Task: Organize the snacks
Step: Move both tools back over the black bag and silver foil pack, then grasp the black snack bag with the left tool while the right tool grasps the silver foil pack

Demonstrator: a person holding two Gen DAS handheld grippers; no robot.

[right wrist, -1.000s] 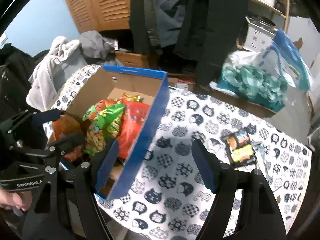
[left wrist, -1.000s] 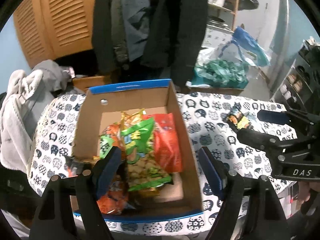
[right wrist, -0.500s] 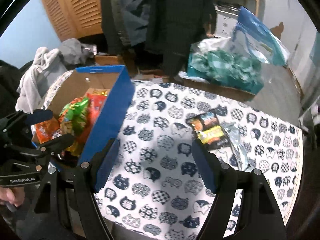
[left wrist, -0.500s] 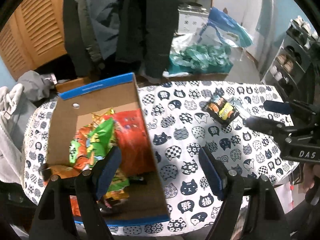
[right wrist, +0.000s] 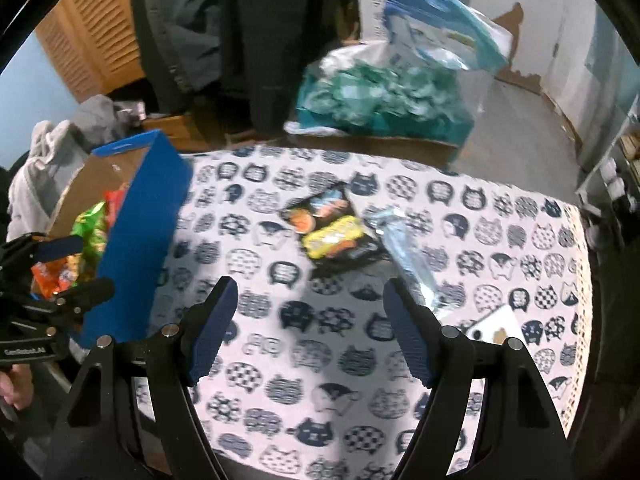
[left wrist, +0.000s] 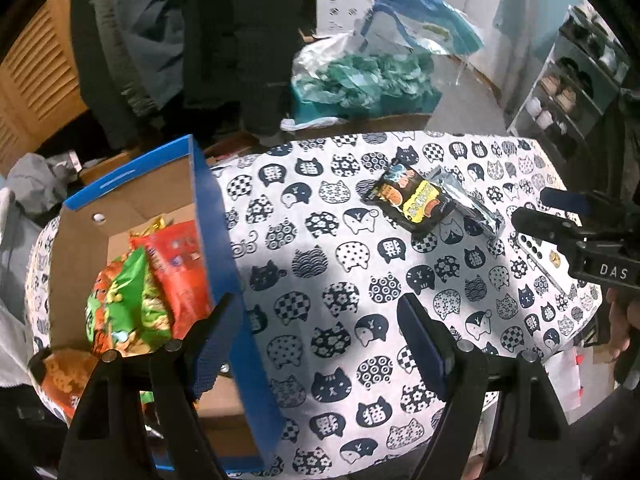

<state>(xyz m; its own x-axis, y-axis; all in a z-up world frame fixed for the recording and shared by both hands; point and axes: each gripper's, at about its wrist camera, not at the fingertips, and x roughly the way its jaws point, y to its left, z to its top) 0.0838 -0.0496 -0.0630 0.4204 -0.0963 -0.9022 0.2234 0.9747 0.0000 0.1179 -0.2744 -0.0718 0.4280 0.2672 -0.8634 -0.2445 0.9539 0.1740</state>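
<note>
A blue-edged cardboard box (left wrist: 212, 216) stands on the left of the table and holds a green snack bag (left wrist: 124, 304), a red bag (left wrist: 180, 268) and orange bags. A black snack packet (left wrist: 412, 200) lies on the cat-print cloth at the right, beside a clear silvery packet (left wrist: 468, 200). Both show in the right wrist view: the black packet (right wrist: 332, 228) and the clear packet (right wrist: 408, 256). My left gripper (left wrist: 320, 344) is open and empty above the box's right wall. My right gripper (right wrist: 310, 328) is open and empty, short of the black packet.
A white phone or card (left wrist: 536, 256) lies near the table's right edge. A clear bag of teal items (right wrist: 380, 96) sits on a surface behind the table. Dark coats (left wrist: 240, 40) hang behind. Grey clothes (right wrist: 48, 152) pile at the left. A shoe rack (left wrist: 580, 80) stands at the right.
Both grippers have swung to the right, away from the box and toward the black packet. Both stay open and empty. The packets have not moved.
</note>
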